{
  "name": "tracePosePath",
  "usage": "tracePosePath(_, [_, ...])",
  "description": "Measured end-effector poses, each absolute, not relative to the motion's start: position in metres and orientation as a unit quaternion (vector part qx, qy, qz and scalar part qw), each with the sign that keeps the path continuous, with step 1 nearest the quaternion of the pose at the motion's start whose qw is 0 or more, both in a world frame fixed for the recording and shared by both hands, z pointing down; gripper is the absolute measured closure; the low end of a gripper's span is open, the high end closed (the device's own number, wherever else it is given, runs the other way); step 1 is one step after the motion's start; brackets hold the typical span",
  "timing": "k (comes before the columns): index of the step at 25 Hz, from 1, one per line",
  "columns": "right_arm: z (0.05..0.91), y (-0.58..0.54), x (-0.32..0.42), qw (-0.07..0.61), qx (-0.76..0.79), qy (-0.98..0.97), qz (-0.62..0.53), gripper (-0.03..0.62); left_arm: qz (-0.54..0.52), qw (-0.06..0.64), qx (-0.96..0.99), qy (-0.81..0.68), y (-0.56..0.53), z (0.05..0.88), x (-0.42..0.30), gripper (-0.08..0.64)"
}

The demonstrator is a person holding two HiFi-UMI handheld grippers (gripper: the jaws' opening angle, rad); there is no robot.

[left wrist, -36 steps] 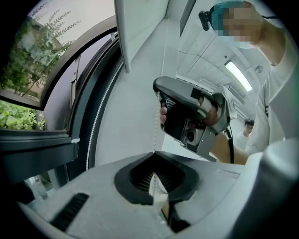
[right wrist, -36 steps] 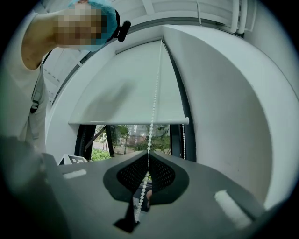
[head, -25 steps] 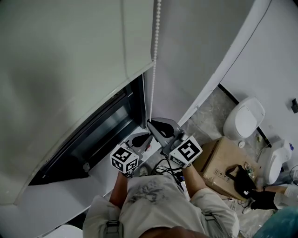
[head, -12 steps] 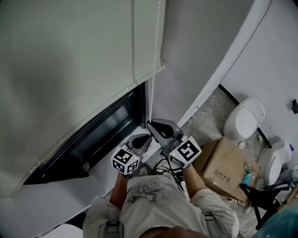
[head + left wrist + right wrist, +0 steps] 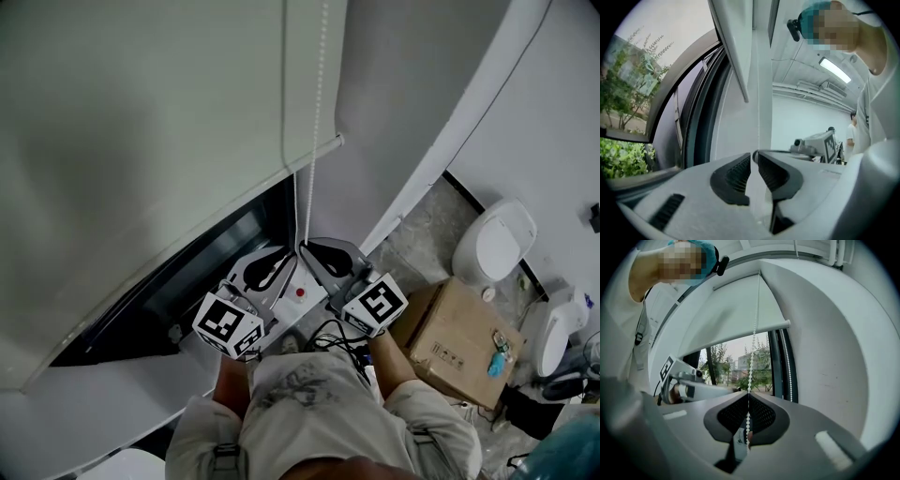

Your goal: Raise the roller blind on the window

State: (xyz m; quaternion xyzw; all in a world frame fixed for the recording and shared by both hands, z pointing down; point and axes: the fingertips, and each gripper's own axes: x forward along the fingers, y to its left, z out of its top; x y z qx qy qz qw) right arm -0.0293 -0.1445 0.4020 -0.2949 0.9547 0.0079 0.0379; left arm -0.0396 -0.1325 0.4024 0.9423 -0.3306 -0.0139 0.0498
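The grey roller blind hangs over the window, its bottom bar ending beside the white bead chain. In the right gripper view the blind covers the upper pane, and the chain drops straight into my right gripper, which is shut on it. In the head view that gripper sits level at the chain's lower end. My left gripper lies just left of it. Its jaws stand a narrow gap apart, and I make out no bead between them.
The dark window frame and white sill lie to the left. Far below on the right are a toilet and a cardboard box. Cables hang by the person's waist. Trees show outside.
My left gripper has risen beside the chain, and its marker cube has slid down-left in the head view. The blind's bar end has shifted right in that view. The right gripper has kept still.
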Motion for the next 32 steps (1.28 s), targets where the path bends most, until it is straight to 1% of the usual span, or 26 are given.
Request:
tracePosePath(7, [0.401, -0.144, -0.029, 0.037, -0.292, 0.956, 0.009, 0.58, -0.036, -0.019, 0.948, -0.317, -0.139, 0.328, -0.024, 0.492])
tracePosePath(12, [0.4, -0.142, -0.03, 0.035, -0.291, 0.956, 0.01, 0.58, -0.049, -0.046, 0.946, -0.317, -0.146, 0.297, -0.015, 0.491])
tracePosePath(17, [0.397, -0.144, -0.033, 0.035, -0.289, 0.957, 0.012, 0.581, -0.057, -0.051, 0.946, -0.316, -0.156, 0.282, -0.011, 0.496])
tracePosePath(20, [0.395, -0.141, -0.032, 0.035, -0.289, 0.957, 0.014, 0.58, -0.064, -0.051, 0.946, -0.314, -0.153, 0.275, -0.009, 0.537])
tracePosePath(24, [0.401, -0.144, -0.031, 0.031, -0.289, 0.957, 0.014, 0.58, -0.068, -0.047, 0.945, -0.317, -0.154, 0.282, -0.01, 0.548])
tracePosePath(27, [0.411, -0.145, -0.031, 0.021, -0.289, 0.957, 0.011, 0.58, -0.047, -0.057, 0.942, -0.328, -0.154, 0.293, -0.008, 0.549])
tracePosePath(32, [0.432, -0.141, -0.028, 0.01, -0.29, 0.957, -0.005, 0.58, -0.039, -0.039, 0.943, -0.327, -0.154, 0.315, -0.006, 0.549])
